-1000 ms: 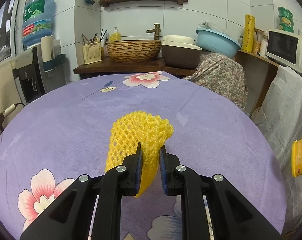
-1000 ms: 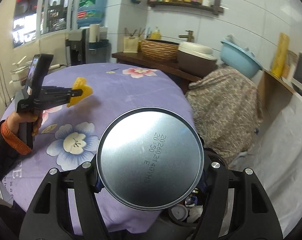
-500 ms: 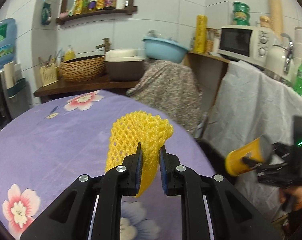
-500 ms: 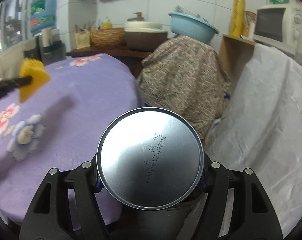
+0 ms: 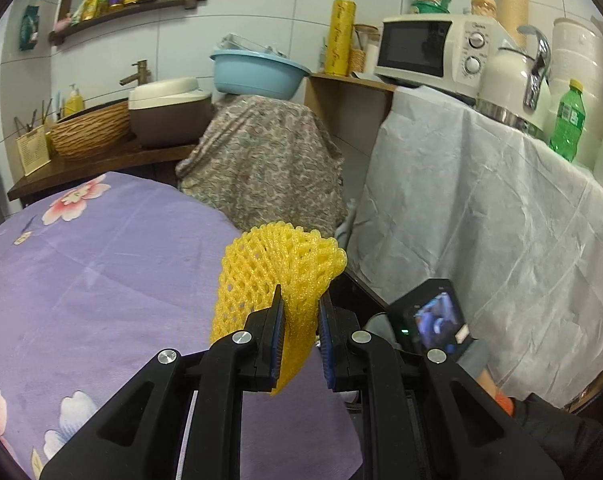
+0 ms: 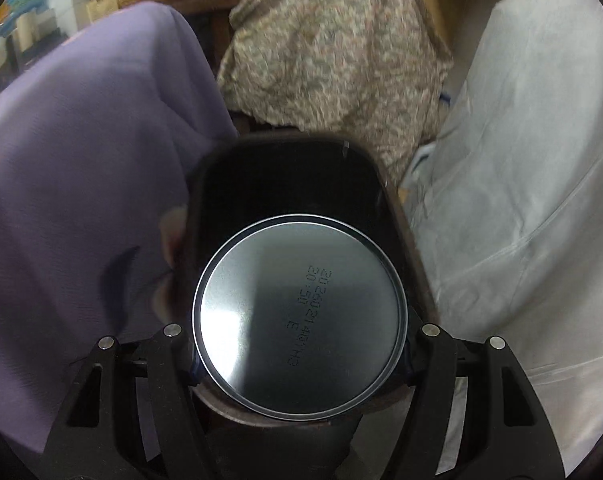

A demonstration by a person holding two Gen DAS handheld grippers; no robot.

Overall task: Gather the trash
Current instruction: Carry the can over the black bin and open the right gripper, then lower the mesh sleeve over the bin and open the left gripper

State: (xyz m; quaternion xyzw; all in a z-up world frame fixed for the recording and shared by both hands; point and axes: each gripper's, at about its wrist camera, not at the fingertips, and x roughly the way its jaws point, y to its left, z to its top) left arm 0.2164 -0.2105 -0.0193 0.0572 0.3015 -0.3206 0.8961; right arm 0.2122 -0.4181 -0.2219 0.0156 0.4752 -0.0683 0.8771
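Observation:
My left gripper (image 5: 299, 332) is shut on a yellow foam fruit net (image 5: 279, 272) and holds it above the right edge of the purple floral table (image 5: 101, 272). My right gripper (image 6: 299, 344) is shut on a can (image 6: 297, 312), whose silver bottom with a printed date faces the camera. The can hangs right over the open mouth of a dark trash bin (image 6: 289, 184) beside the table. In the left wrist view the back of the right gripper (image 5: 433, 320) shows low at the right, past the table edge.
A patterned cloth-covered object (image 5: 261, 168) and a white-sheeted counter (image 5: 481, 208) with a microwave (image 5: 433, 48), kettle and green bottle (image 5: 567, 120) stand close around the bin. A wooden counter with a basket (image 5: 93, 128) lies behind the table.
Both grippers swung right, off the table centre. The right gripper tipped downward with the can and now sits over the bin. The left gripper still holds the net.

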